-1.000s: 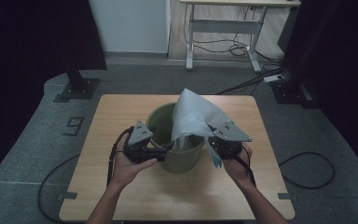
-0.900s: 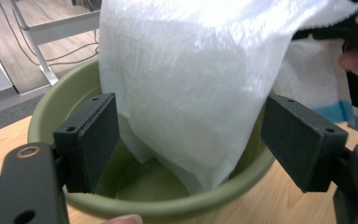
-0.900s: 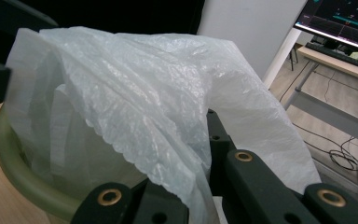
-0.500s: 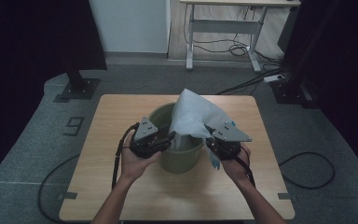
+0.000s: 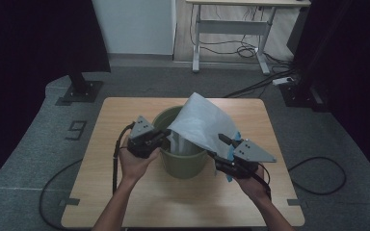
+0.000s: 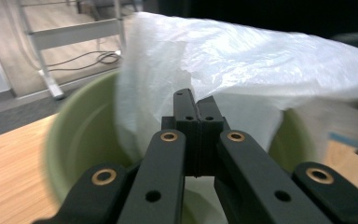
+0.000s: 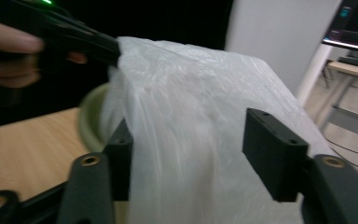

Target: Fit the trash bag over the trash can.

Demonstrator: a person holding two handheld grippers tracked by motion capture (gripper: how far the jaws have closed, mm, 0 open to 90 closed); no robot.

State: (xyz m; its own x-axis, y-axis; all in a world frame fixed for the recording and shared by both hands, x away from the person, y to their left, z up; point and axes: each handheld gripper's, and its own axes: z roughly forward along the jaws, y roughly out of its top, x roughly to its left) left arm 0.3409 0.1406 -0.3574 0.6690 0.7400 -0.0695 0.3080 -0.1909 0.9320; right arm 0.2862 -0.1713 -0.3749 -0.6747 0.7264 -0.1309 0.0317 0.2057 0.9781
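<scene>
Plastic bag (image 5: pixel 200 122) drapes over the green bucket (image 5: pixel 183 163); left gripper (image 6: pixel 196 112) has just closed, apparently pinching film, while right gripper (image 7: pixel 191 154), jaws just parted, straddles it.

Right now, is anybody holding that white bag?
The left gripper looks pinched on the white bag at its edge over the green bin; the right gripper is open.
</scene>
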